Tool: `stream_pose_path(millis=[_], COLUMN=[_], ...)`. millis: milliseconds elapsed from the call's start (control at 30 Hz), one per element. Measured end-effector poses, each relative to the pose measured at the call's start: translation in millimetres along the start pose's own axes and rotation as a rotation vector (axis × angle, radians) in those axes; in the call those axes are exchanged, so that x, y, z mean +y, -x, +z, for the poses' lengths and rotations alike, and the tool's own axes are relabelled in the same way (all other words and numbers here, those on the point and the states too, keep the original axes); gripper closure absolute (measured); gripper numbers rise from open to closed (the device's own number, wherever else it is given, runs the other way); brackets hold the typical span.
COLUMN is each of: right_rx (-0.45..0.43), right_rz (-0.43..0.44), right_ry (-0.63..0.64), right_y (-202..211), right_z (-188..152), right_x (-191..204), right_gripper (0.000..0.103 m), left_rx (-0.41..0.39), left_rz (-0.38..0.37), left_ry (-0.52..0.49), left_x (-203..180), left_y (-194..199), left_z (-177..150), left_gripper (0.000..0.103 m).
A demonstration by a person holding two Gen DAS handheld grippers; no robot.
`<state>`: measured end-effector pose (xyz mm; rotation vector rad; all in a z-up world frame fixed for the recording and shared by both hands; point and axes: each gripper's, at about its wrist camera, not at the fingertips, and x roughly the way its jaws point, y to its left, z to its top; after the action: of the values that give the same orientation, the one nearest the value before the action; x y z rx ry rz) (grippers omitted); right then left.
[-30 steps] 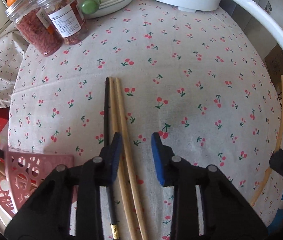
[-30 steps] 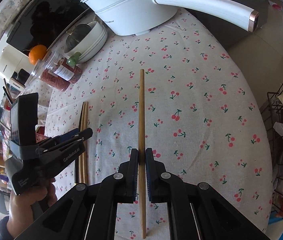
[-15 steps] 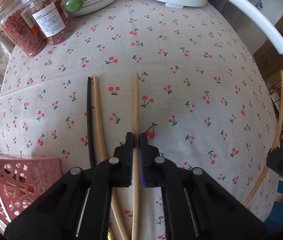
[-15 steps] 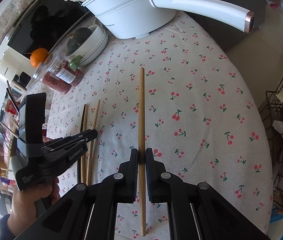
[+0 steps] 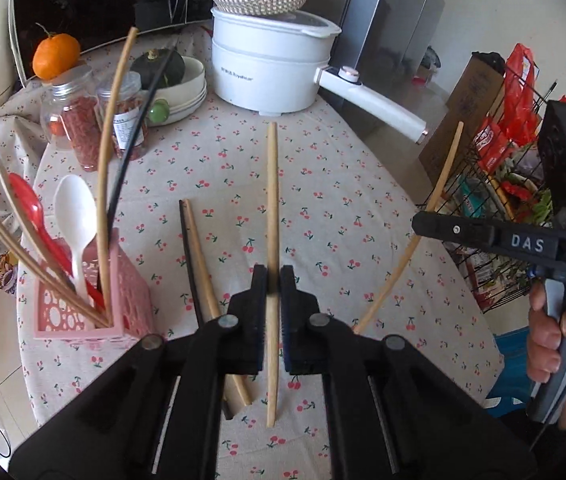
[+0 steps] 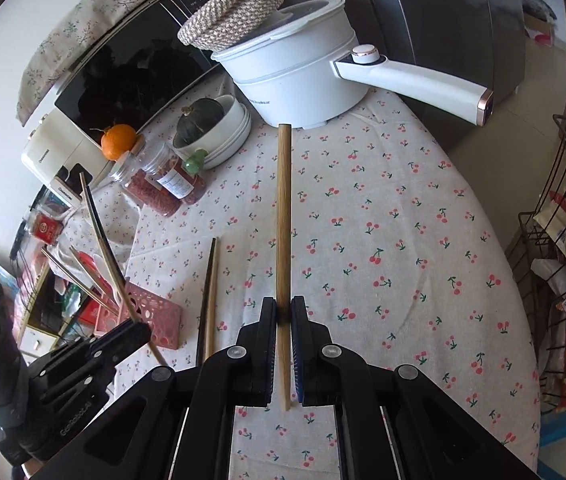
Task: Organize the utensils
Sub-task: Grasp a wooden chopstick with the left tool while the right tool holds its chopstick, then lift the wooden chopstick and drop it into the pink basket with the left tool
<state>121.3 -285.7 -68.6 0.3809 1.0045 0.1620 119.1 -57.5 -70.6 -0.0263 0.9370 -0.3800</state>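
Two chopsticks are up: my left gripper, jaws clamped on a pale wooden chopstick, should tilt it upright over the pink perforated plastic holder at the counter's edge. My right gripper, angled downward, jaws pinching a darker wooden chopstick, waits above the counter.

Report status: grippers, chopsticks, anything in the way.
Left gripper shut on a wooden chopstick. Right gripper shut on another. Two left on tablecloth. Nothing blocking pink holder.
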Motion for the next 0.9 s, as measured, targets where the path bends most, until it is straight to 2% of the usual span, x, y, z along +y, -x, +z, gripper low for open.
stream_pose_path(millis=[233, 333, 500, 633, 767, 900], right_rx=[-0.094, -0.132, -0.171, -0.170, -0.151, -0.139], right_rz=[-0.008, 0.009, 0.046, 0.064, 0.060, 0.054], right_ry=[0.037, 0.063, 0.107, 0.138, 0.167, 0.183], right_y=[22, 31, 42, 39, 30, 25], right_z=[5, 6, 7, 5, 1, -3], right_x=[19, 31, 55, 70, 81, 85], right_gripper=[0.096, 0.096, 0.096, 0.096, 0.096, 0.096], left_rx=[-0.168, -0.227, -0.383, -0.483, -0.505, -0.463], left_rz=[-0.067, -0.104, -0.108, -0.065, -0.039, -0.004], left_ry=[0.075, 0.103, 0.129, 0.138, 0.179, 0.227], left_x=[32, 44, 60, 75, 97, 117], left_y=[55, 75, 116, 142, 149, 134], left_z=[-13, -7, 2, 4, 5, 4], left_gripper=[0.096, 0.096, 0.096, 0.096, 0.096, 0.096])
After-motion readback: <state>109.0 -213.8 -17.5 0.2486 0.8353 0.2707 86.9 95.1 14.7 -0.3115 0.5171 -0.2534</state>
